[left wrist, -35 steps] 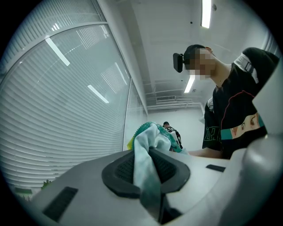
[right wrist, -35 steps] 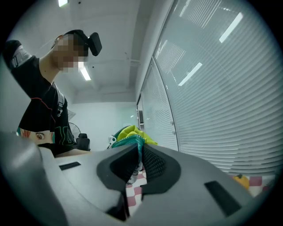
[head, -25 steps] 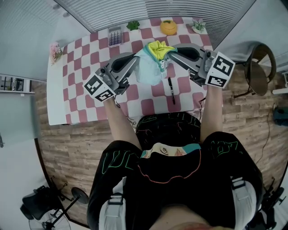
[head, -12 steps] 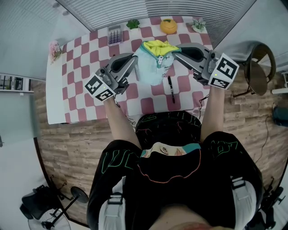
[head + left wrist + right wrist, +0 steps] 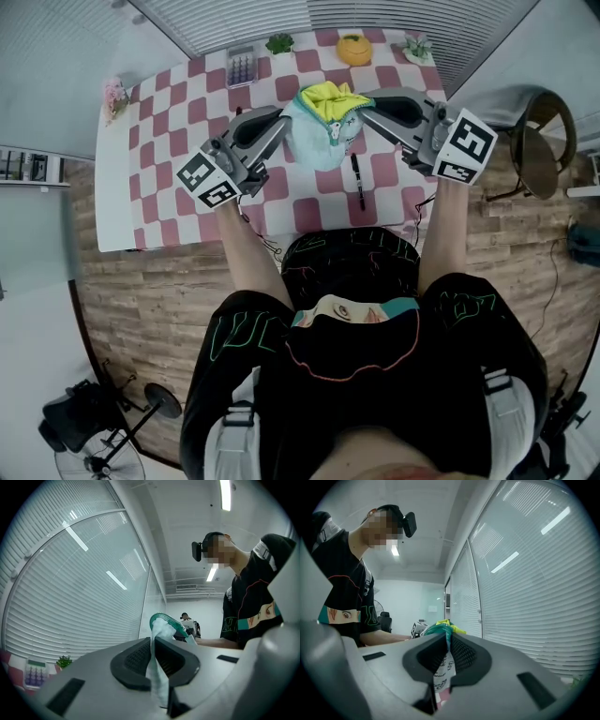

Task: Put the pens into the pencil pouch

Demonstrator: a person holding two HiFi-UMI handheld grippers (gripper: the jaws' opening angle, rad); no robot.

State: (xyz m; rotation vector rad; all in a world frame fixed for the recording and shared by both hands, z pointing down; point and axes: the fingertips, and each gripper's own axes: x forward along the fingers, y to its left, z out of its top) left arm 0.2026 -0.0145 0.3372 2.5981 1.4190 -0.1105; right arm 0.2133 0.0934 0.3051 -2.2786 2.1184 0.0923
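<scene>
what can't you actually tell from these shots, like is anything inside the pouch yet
- Inside of the pencil pouch: in the head view, its own cloth and the yellow fabric bunched at its top cover it, so its contents are unknown.
- Pen on the table: in the head view it is too small to tell cap from tip, and it is in neither gripper view.
- Calculator: in the head view, its keys are too small to read.

Bright, even light; ceiling strip lights (image 5: 225,494) glare, streaks reflect on blinds (image 5: 534,573). Heavy fisheye bending, black corners. Right gripper (image 5: 449,638) evenly lit.
</scene>
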